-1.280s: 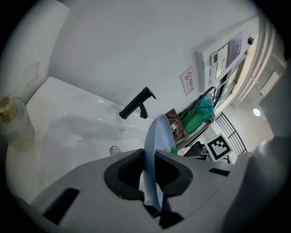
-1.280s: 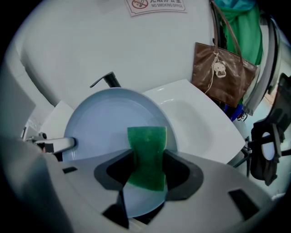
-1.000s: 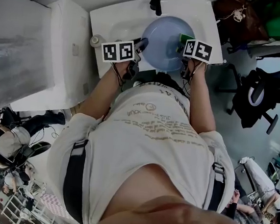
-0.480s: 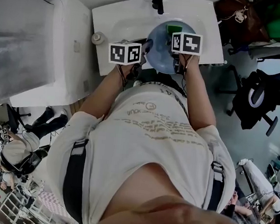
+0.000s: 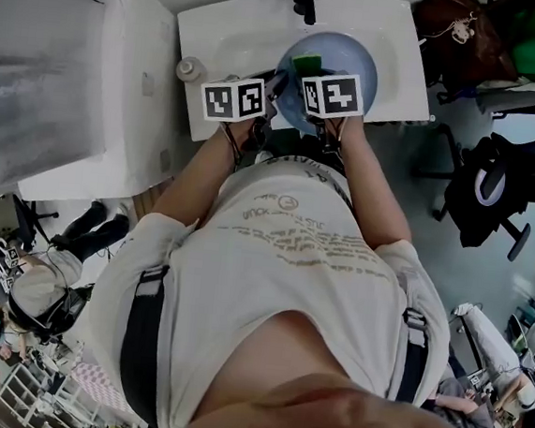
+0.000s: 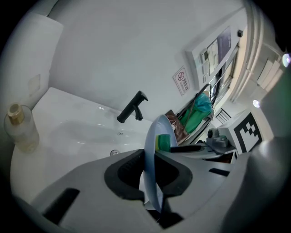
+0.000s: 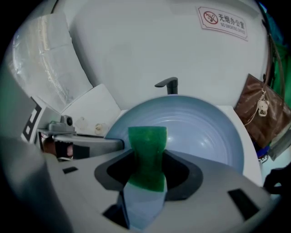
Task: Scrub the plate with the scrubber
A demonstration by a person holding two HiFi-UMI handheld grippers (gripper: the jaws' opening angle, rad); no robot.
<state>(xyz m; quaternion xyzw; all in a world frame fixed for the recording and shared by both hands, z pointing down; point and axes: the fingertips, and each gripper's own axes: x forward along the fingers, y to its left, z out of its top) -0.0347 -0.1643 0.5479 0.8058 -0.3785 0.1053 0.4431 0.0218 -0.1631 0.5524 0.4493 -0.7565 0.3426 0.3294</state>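
Asking first, the student is saying: "Where is the plate [image 7: 200, 132] sitting, and what is gripping it?"

The tutor is answering: "The pale blue plate is standing tilted on edge over the white sink [image 5: 238, 27], just in front of the black faucet [image 7: 167, 85]. The left gripper [image 6: 148, 177] is clenching the plate's near rim, with its dark pads pressing on both faces. The right gripper [image 7: 148, 173] is grasping the green scrubber [image 7: 146, 154], which is poking out past the jaws and appears to be touching the plate's hollow face."

The student is continuing: "And what is lying around them?"

The tutor is replying: "A small clear bottle [image 6: 20, 129] is standing on the sink's left ledge, apart from the plate. A red-and-white prohibition sign [image 7: 223, 22] is hanging on the white wall above the faucet. A brown bag [image 7: 261, 116] is resting just past the sink's right end, and a black office chair [image 5: 492, 183] is standing farther right on the floor. The person, wearing a pale printed shirt [image 5: 291, 258], is standing close against the sink's front edge, both forearms reaching forward to the grippers."
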